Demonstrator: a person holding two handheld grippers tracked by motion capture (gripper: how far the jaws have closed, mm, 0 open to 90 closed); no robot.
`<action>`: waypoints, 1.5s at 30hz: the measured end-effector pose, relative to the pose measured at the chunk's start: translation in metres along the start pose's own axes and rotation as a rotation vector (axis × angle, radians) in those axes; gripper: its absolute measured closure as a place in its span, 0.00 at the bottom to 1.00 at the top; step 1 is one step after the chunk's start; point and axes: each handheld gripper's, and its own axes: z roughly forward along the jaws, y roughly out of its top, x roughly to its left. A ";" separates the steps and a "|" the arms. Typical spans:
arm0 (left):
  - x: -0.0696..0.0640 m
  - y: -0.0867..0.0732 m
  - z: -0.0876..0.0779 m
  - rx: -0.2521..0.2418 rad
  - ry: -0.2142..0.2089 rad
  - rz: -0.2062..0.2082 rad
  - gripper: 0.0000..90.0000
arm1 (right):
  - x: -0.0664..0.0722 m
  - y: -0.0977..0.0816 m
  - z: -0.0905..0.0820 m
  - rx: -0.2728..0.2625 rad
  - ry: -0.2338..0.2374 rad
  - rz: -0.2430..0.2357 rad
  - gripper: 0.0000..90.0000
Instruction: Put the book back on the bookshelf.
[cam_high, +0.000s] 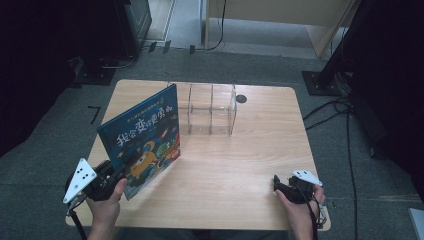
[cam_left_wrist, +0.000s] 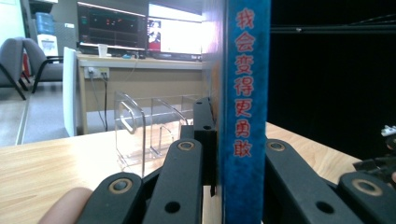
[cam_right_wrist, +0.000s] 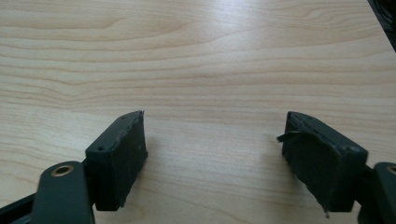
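On table (cam_high: 240, 165): upright blue kids' book (cam_high: 142, 137)

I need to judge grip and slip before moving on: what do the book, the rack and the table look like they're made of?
Book: glossy printed card cover, probably paper inside; light glares off its spine.
Rack: clear rigid plastic, likely acrylic; the table shows through its dividers.
Table: pale wood-grain top, smooth with a soft sheen, probably laminate; solid wood can't be ruled out.
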 end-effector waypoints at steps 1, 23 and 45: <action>0.001 0.001 0.001 -0.003 0.005 0.000 0.94 | -0.001 0.000 0.000 0.000 0.004 -0.005 0.20; 0.009 0.005 0.034 -0.034 0.135 0.022 0.94 | -0.002 -0.010 -0.010 0.012 0.010 -0.011 0.14; -0.004 -0.011 0.082 -0.098 0.246 0.013 0.94 | -0.003 -0.015 -0.016 0.014 0.011 -0.008 0.15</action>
